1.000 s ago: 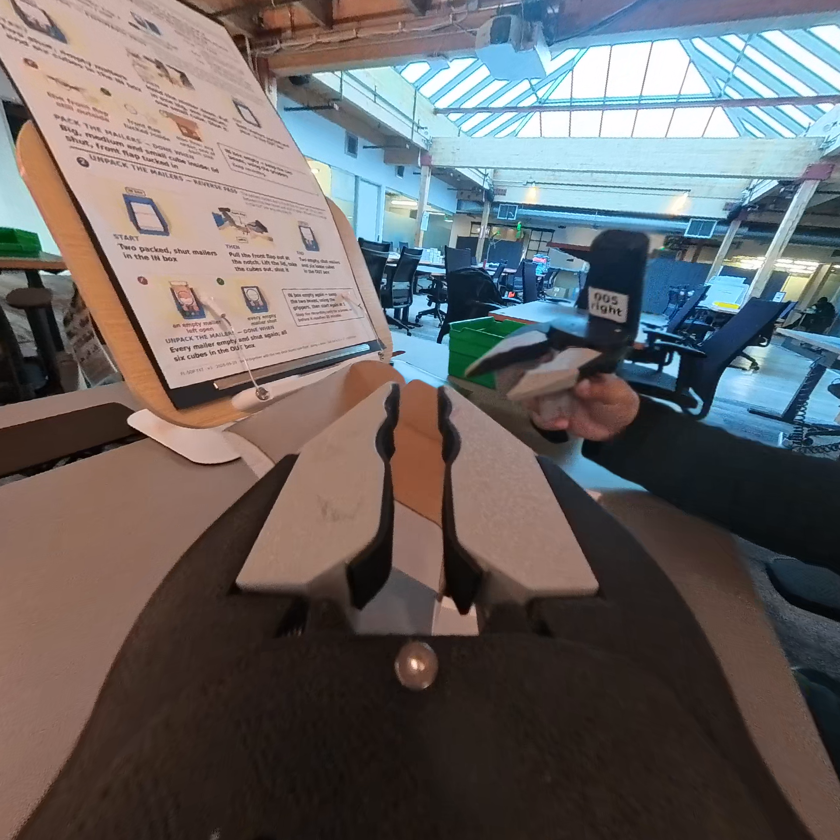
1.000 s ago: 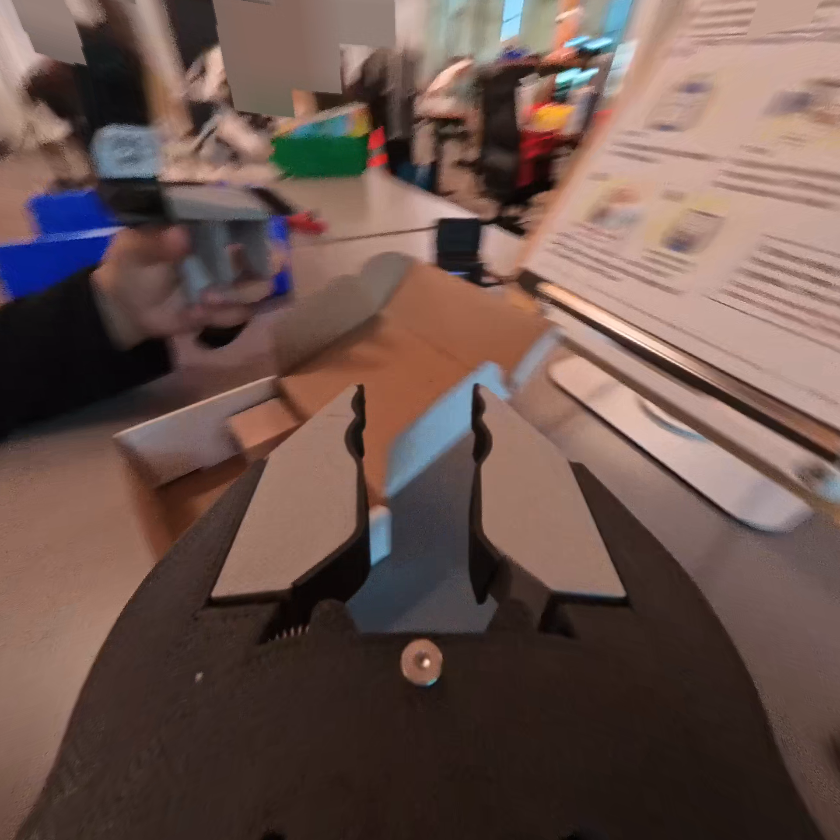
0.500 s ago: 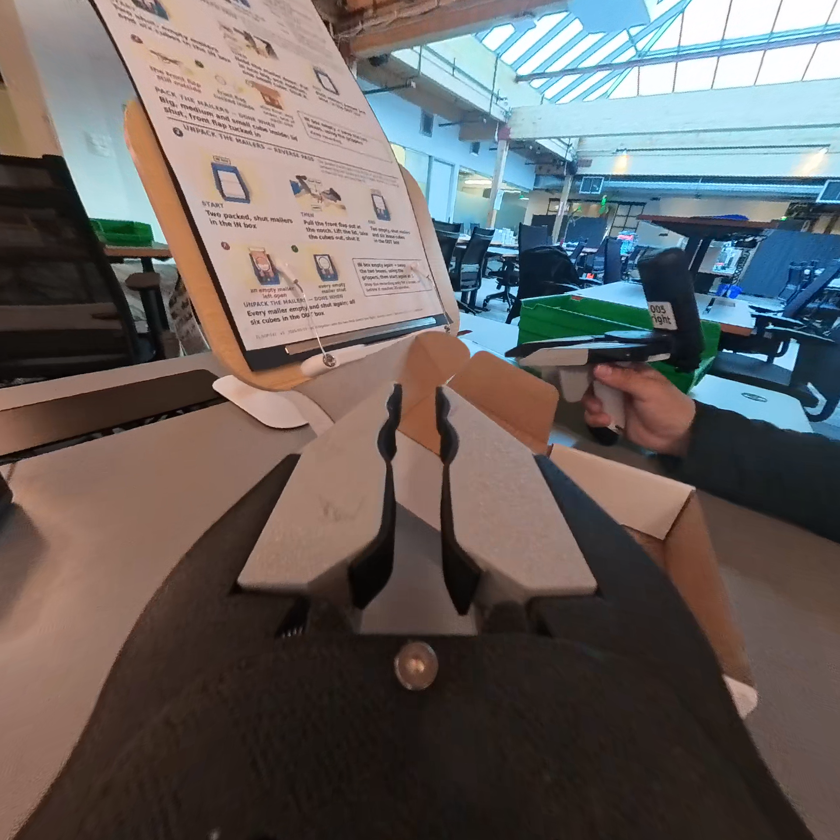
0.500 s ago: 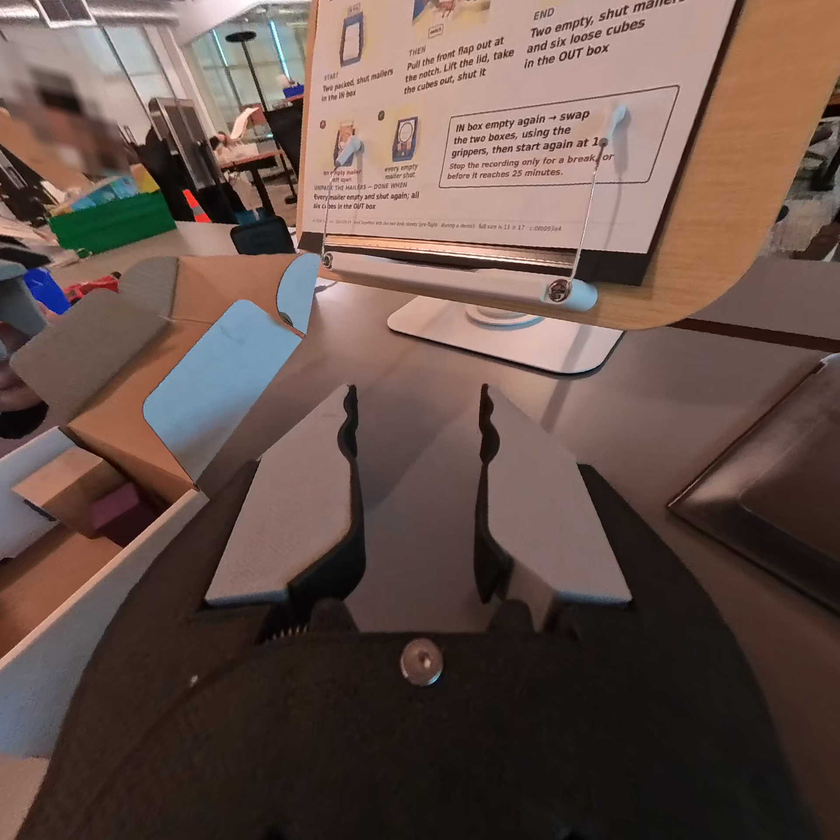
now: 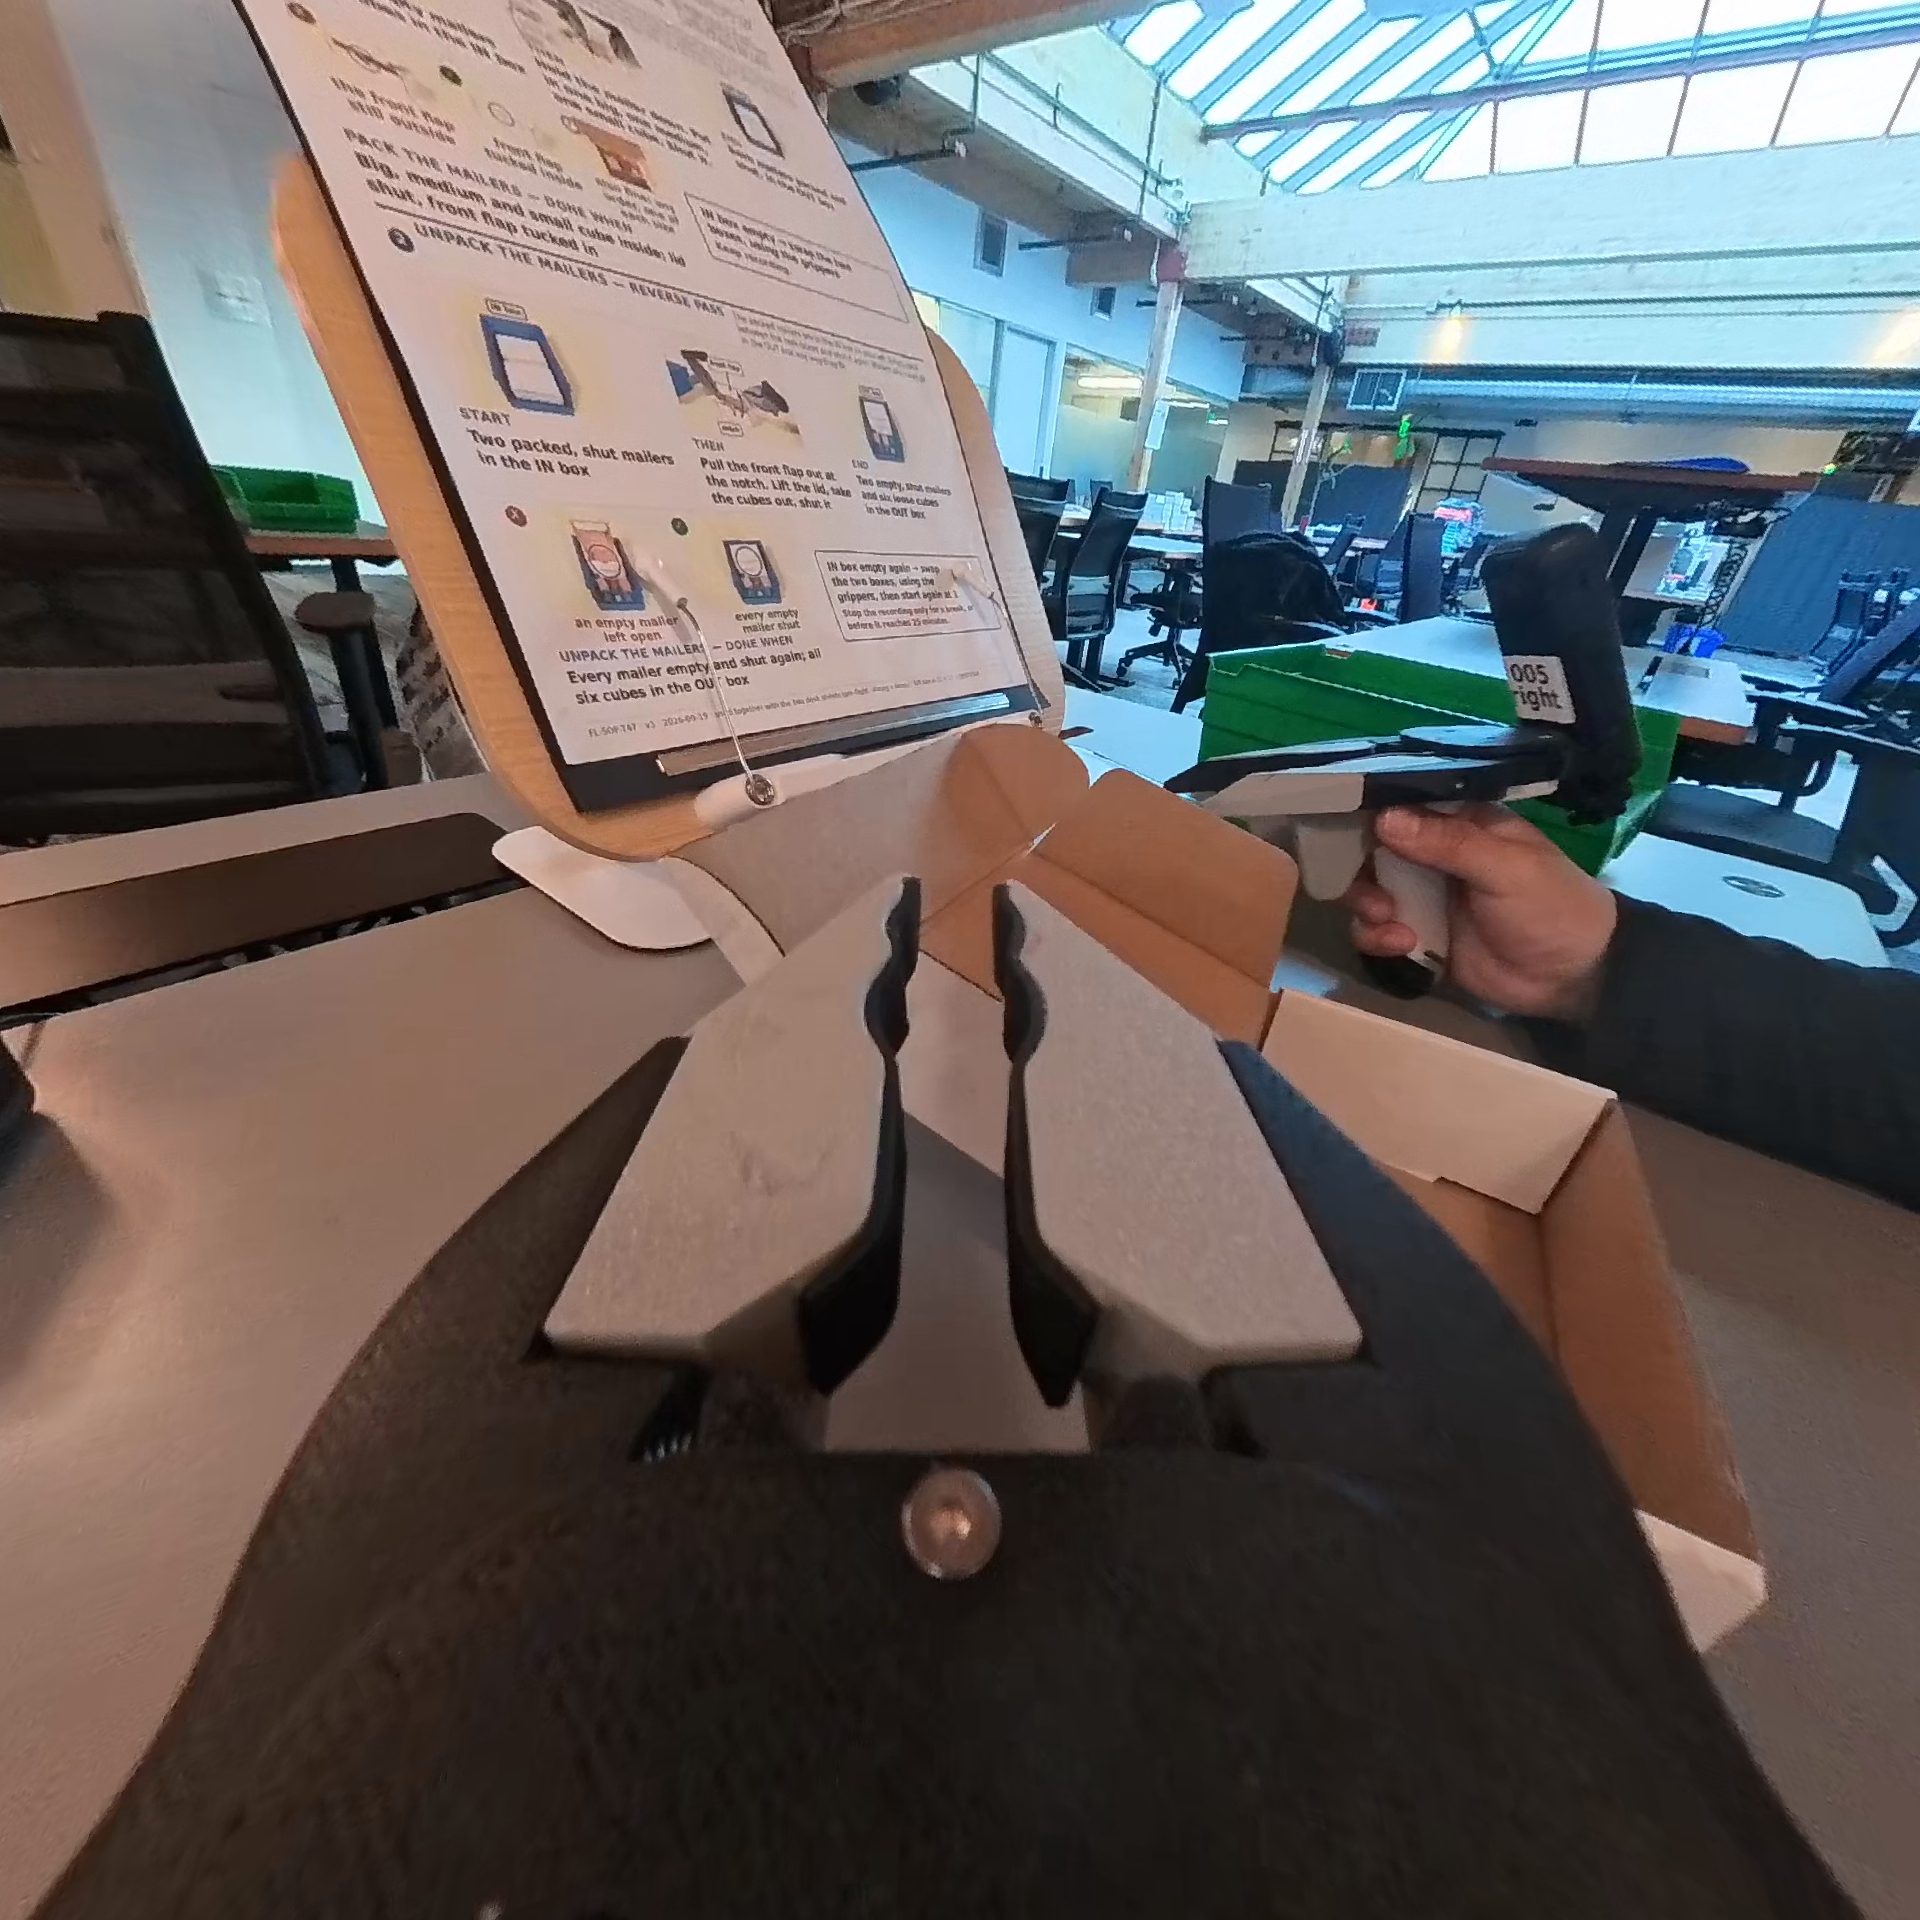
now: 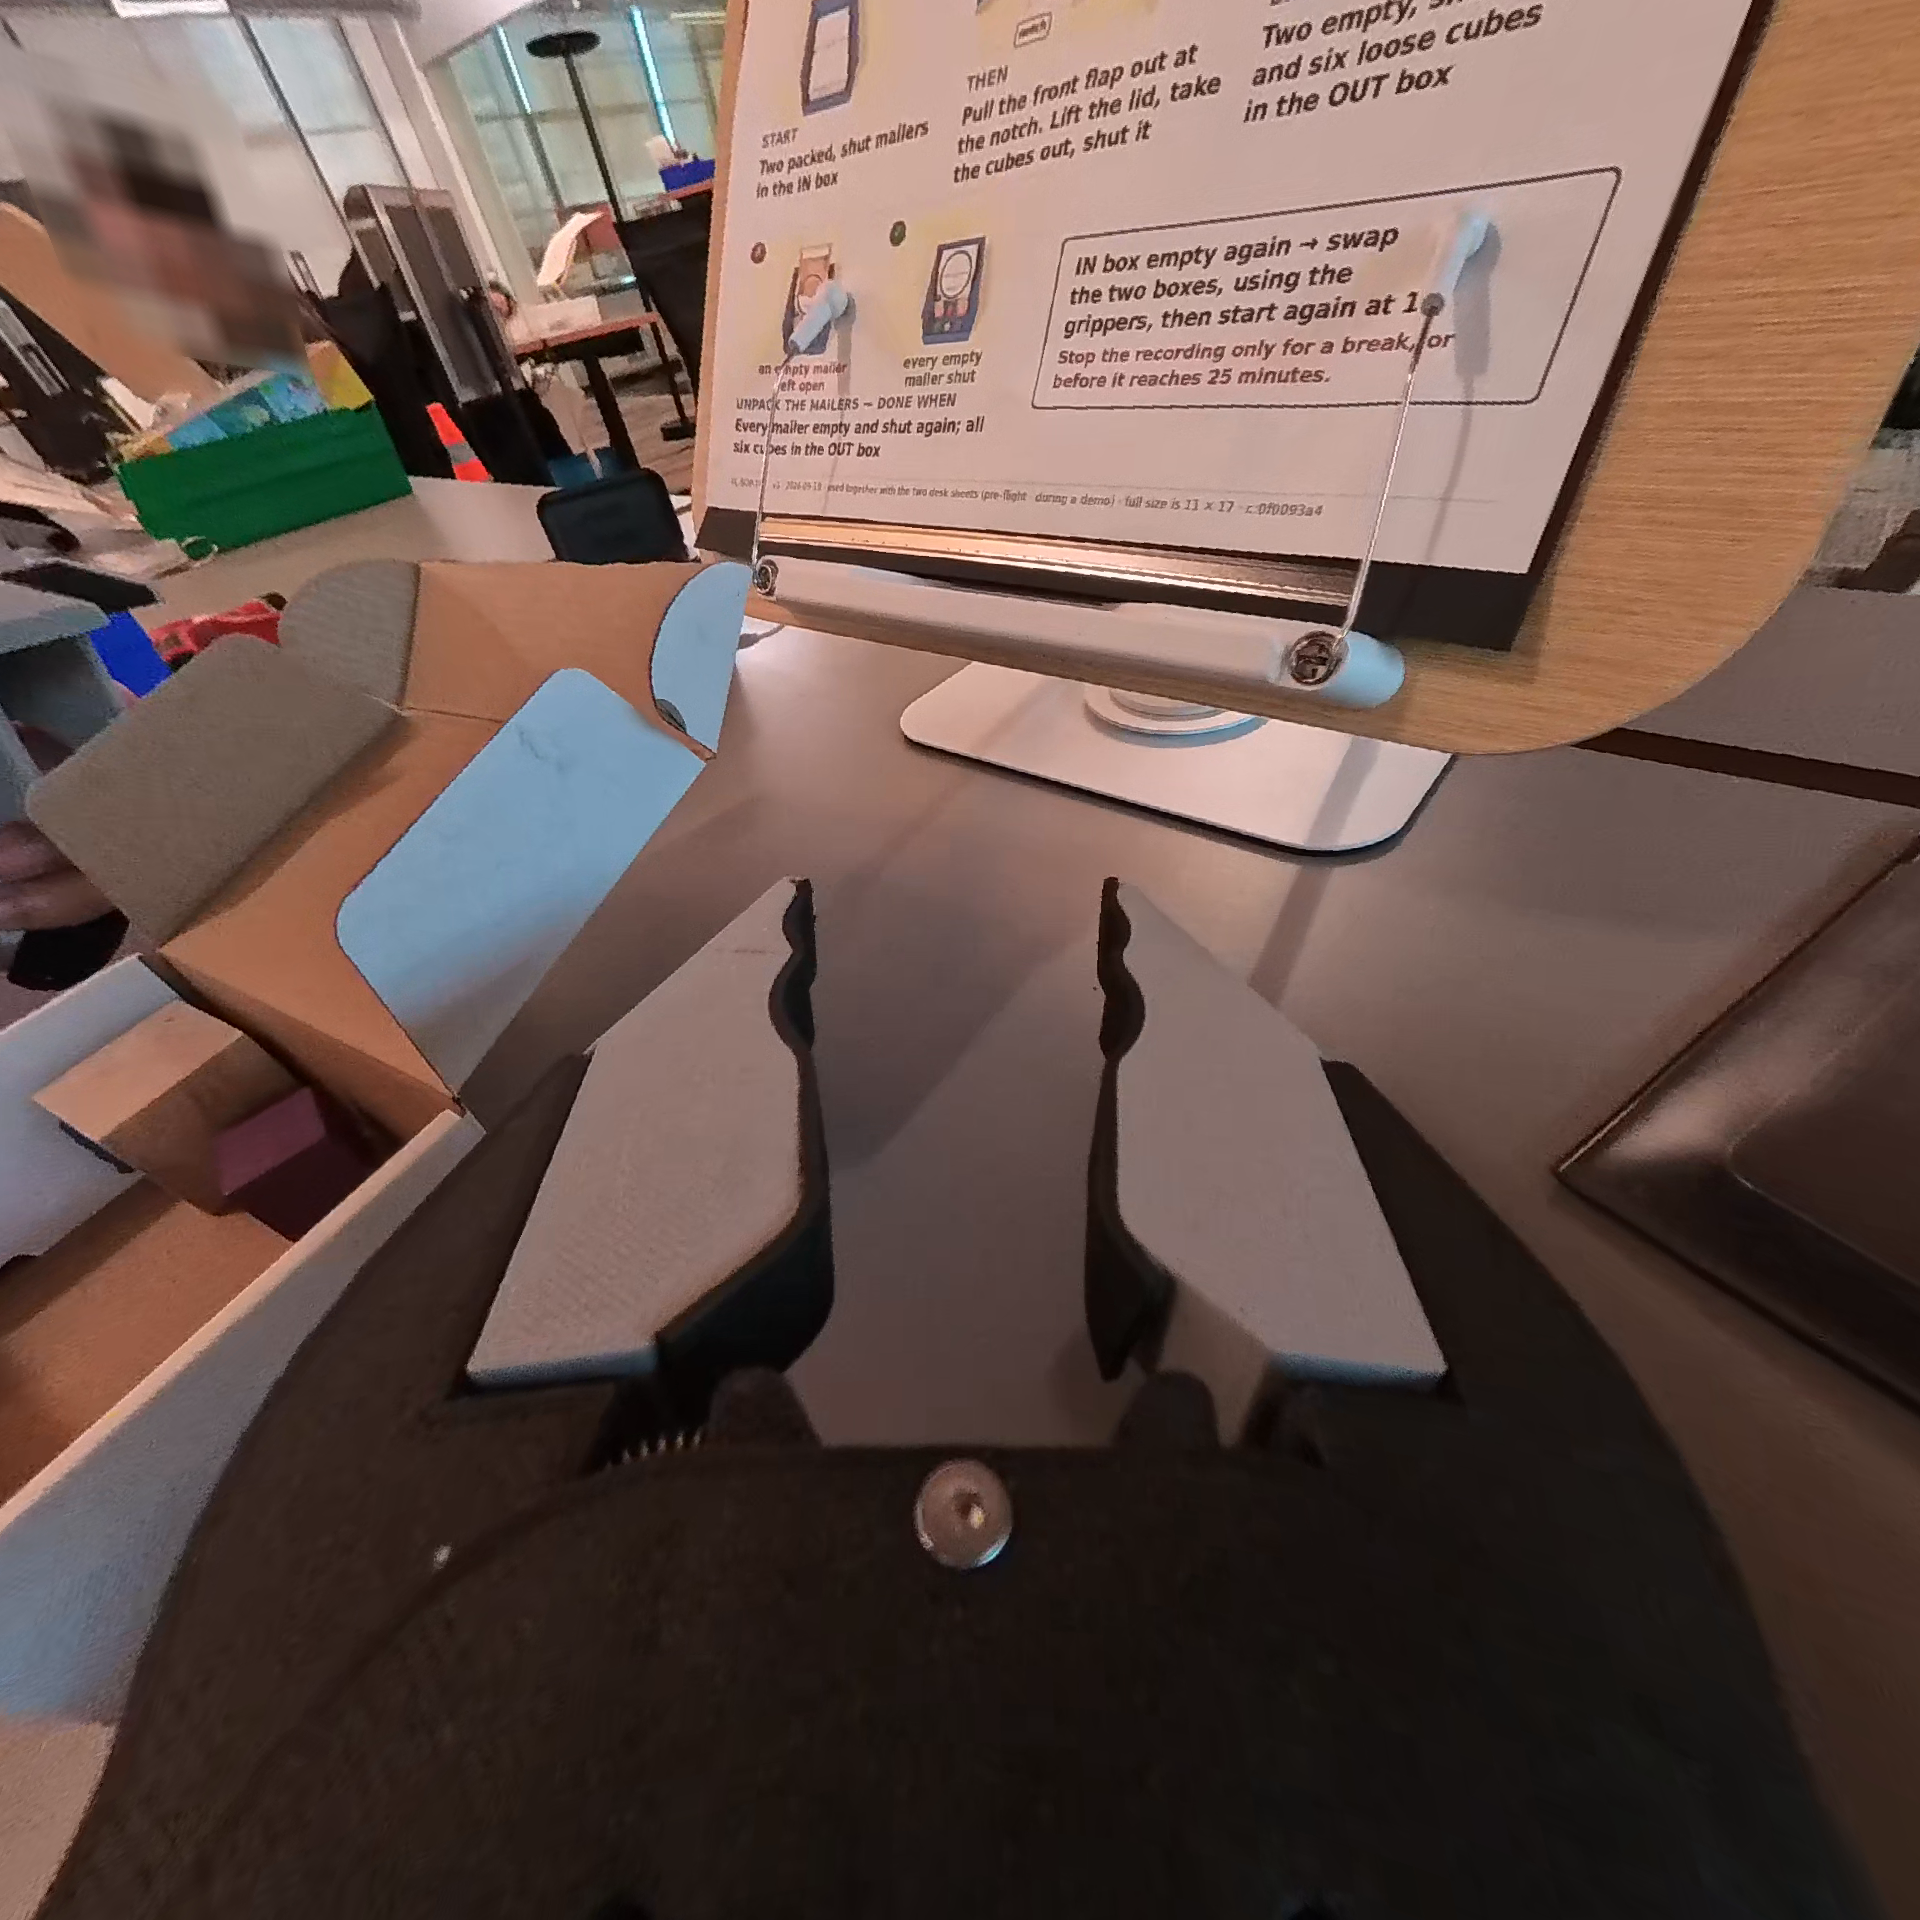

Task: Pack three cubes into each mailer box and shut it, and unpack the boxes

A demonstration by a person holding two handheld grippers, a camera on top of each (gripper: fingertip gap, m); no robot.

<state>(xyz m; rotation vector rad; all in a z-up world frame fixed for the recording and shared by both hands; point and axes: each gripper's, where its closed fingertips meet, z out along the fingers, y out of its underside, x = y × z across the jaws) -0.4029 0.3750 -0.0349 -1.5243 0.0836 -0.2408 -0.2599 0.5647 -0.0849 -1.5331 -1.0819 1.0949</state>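
Mailer box [image 6: 260, 1257] now sits lid-up at near left with a maroon cube [image 6: 281, 1148] inside; right gripper [image 6: 951, 914], swung clear, gapes empty, left gripper [image 5: 951, 904] narrowly parted, empty: unloading comes next

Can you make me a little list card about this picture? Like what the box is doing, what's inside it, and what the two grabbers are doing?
box: mailer box, lid up, flaps standing open
inside: a dark purple cube beside a cardboard flap; the rest is hidden
left gripper: narrow gap, holding nothing, over the box
right gripper: open wide, empty, over the bare table beside the box
behind: instruction sheet on a wooden stand
far off: green bin
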